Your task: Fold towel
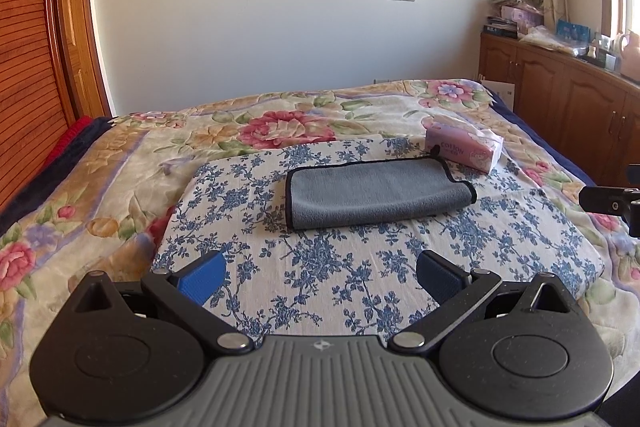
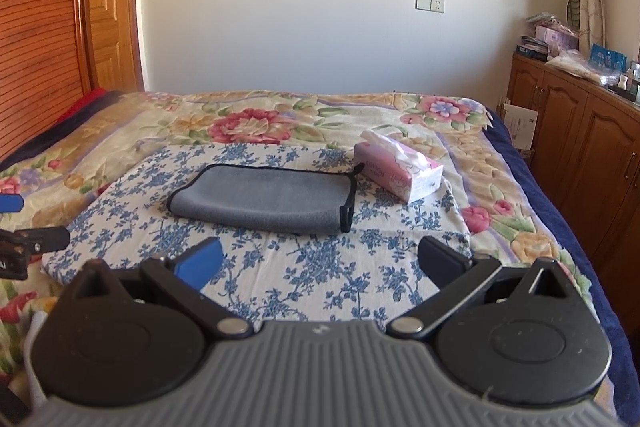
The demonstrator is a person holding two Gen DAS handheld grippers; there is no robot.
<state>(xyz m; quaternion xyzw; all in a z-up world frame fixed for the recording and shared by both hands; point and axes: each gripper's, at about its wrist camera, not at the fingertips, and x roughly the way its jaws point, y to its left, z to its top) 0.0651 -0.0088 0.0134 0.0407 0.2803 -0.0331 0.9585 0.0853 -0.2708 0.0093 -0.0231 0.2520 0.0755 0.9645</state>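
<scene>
A grey towel [image 1: 376, 193] with black edging lies folded over on a blue-flowered cloth pad [image 1: 320, 287] on the bed; it also shows in the right wrist view [image 2: 264, 197]. My left gripper [image 1: 320, 277] is open and empty, held back from the towel's near edge. My right gripper [image 2: 320, 259] is open and empty, also short of the towel. Part of the right gripper [image 1: 612, 201] shows at the right edge of the left wrist view, and part of the left gripper [image 2: 24, 239] at the left edge of the right wrist view.
A pink tissue pack [image 1: 464, 147] lies just beyond the towel's far right corner, also in the right wrist view [image 2: 400, 169]. A floral blanket [image 1: 100, 167] covers the bed. Wooden cabinets [image 2: 580, 139] stand to the right, a wooden headboard [image 1: 24, 67] to the left.
</scene>
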